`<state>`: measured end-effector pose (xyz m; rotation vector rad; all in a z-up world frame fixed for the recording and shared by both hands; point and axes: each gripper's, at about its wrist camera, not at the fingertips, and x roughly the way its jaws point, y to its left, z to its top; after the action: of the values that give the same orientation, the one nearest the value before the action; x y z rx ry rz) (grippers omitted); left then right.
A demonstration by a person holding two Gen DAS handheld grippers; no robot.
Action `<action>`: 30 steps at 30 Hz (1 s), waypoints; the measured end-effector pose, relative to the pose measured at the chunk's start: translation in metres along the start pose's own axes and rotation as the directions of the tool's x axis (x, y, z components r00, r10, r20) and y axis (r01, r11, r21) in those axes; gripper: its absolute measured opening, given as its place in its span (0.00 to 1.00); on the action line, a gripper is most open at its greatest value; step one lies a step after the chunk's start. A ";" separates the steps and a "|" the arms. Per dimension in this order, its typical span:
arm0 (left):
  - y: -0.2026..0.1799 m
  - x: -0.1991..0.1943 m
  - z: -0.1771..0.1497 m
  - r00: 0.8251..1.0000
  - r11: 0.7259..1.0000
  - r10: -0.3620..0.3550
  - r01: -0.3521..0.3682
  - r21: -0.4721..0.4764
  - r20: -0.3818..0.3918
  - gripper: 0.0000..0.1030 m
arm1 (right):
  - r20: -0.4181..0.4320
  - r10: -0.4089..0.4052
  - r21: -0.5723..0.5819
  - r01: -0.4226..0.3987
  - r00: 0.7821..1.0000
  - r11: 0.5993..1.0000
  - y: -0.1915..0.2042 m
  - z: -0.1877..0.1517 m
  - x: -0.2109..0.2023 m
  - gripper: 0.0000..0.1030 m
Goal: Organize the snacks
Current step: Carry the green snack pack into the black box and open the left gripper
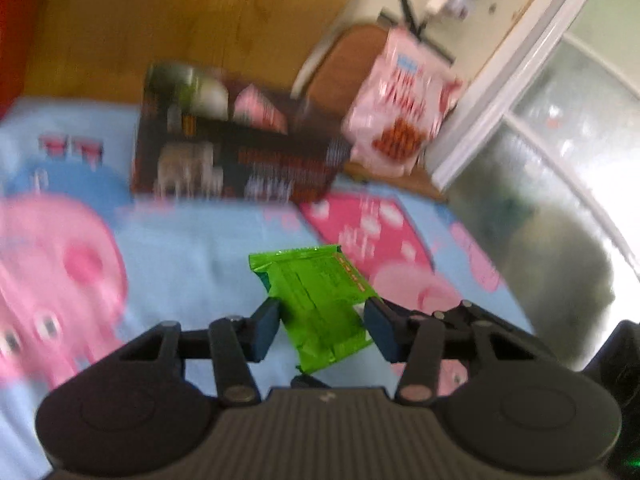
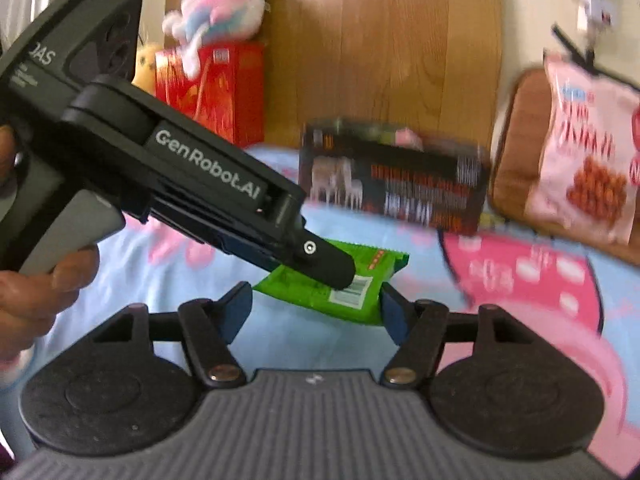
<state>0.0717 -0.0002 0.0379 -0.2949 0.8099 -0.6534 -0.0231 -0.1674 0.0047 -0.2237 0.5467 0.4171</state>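
A green snack packet [image 1: 320,304] sits between the fingers of my left gripper [image 1: 322,328], which is shut on it and holds it above the blue cartoon blanket [image 1: 192,248]. The right wrist view shows the same packet [image 2: 320,292] with the left gripper [image 2: 320,264] across it. My right gripper [image 2: 316,312] is open, its jaws on either side of the packet's near end, without pressing it. A dark box [image 1: 236,140] holding snacks lies beyond; it also shows in the right wrist view [image 2: 392,176].
A pink snack bag [image 1: 400,100] leans on a brown cushion [image 1: 340,64] at the right, also in the right wrist view [image 2: 584,160]. A red box [image 2: 212,88] and a plush toy [image 2: 220,8] stand by the wooden headboard [image 2: 380,40].
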 end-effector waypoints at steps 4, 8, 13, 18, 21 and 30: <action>-0.005 -0.012 0.044 0.996 0.998 0.018 -0.022 0.051 0.087 0.49 | 0.104 -0.031 -0.051 0.037 0.994 0.998 0.000 0.034 0.009 0.68; -0.007 -0.001 0.089 0.989 0.996 0.025 -0.037 0.081 0.143 0.51 | 0.175 -0.070 -0.070 0.084 0.982 0.994 -0.014 0.071 0.032 0.68; 0.003 0.041 0.131 0.991 0.996 0.040 -0.050 0.075 0.132 0.51 | 0.181 -0.108 -0.036 0.116 0.978 0.993 -0.048 0.100 0.071 0.68; 0.017 0.076 0.148 0.985 0.991 0.120 -0.127 0.049 0.121 0.50 | 0.125 -0.117 0.032 0.114 0.985 0.993 -0.080 0.109 0.118 0.70; 0.017 0.073 0.146 0.969 0.976 0.196 -0.207 0.063 0.150 0.53 | 0.081 -0.124 0.057 0.119 0.989 0.991 -0.086 0.106 0.131 0.70; 0.008 0.029 0.103 0.893 0.900 0.392 -0.422 0.108 0.222 0.73 | 0.133 -0.123 0.218 0.092 0.984 0.972 -0.081 0.079 0.070 0.75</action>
<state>0.1669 -0.0130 0.0858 -0.0403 0.6022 -0.2801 0.1024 -0.1922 0.0399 -0.0174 0.4295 0.2648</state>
